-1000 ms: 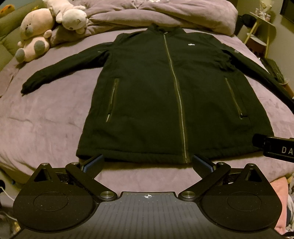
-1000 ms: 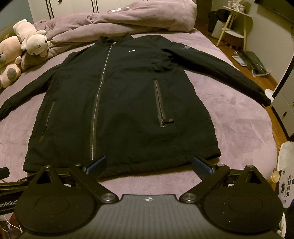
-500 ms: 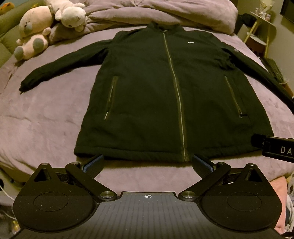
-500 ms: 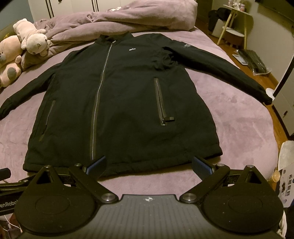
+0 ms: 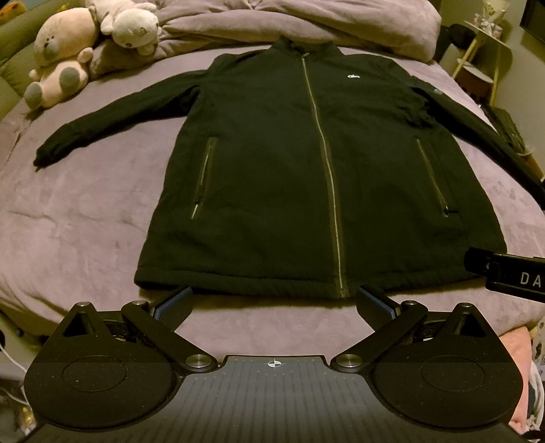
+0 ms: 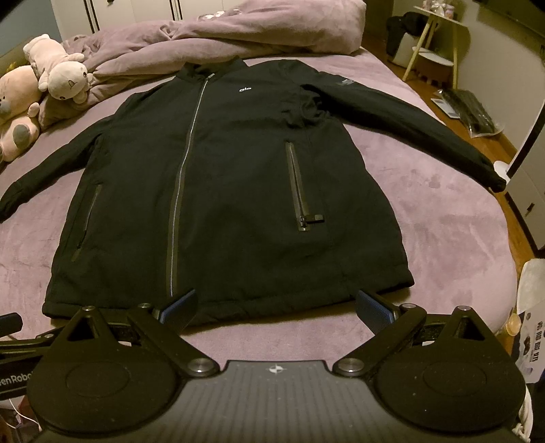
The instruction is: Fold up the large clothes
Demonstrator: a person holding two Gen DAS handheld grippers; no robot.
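bed [image 5: 85, 221]: mauve plush cover
duvet [image 5: 306, 24]: bunched along far edge of bed
plush toys [image 5: 61, 51]: two, pink and cream, far left corner of bed
side table [image 6: 432, 37]: off far right corner, on floor
wardrobe [image 6: 136, 13]: white, behind bed

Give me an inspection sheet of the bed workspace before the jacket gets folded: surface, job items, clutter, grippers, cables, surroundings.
Surface: purple bed cover, fairly smooth.
Job's things: black jacket lying flat, front up, zipped, both sleeves spread outward, hem towards the cameras; no fold made yet.
Clutter: two plush toys and a bunched duvet at the head of the bed, the collar reaching the duvet's edge.
Grippers: left hand-held gripper open, just short of the hem; right hand-held gripper open, fingers over the hem; neither holds anything.
Cables: a white cord at the lower left edge.
Surroundings: small side table, wooden floor with a dark item on it.
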